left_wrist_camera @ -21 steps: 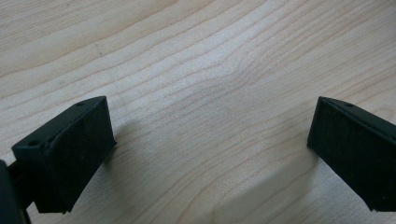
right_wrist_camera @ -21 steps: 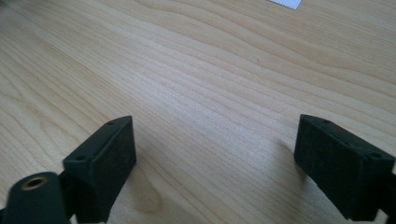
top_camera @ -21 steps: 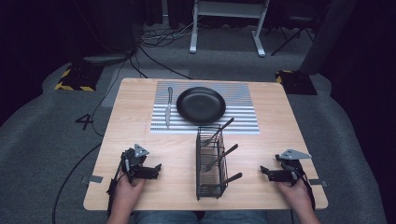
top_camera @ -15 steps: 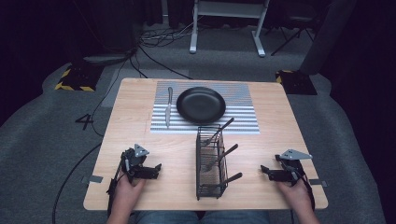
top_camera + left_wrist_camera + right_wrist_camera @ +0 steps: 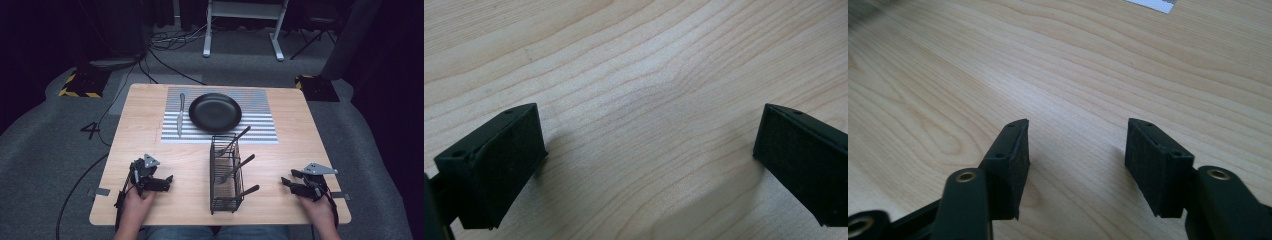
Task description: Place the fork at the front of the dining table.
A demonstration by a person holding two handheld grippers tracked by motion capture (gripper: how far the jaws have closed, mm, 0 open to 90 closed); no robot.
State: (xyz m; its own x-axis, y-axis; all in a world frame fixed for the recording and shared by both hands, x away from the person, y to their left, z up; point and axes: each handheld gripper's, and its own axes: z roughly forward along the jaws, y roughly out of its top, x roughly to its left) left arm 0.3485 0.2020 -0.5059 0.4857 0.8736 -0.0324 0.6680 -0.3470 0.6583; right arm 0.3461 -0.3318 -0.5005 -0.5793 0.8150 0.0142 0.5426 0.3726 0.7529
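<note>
Resting both grippers on the table (image 5: 150, 105) near my edge: left gripper (image 5: 169, 181) has jaws spread wide with bare wood between them, right gripper (image 5: 285, 183) has jaws partly apart, also gripping nothing. I see the rack (image 5: 226, 172) between the two, ahead of each set of jaws and well apart from both, with three utensils (image 5: 239, 166) sticking out of it toward the right gripper. Beyond the rack sit a plate (image 5: 215, 112) and a knife (image 5: 180, 114) on the striped mat (image 5: 260, 125).
</note>
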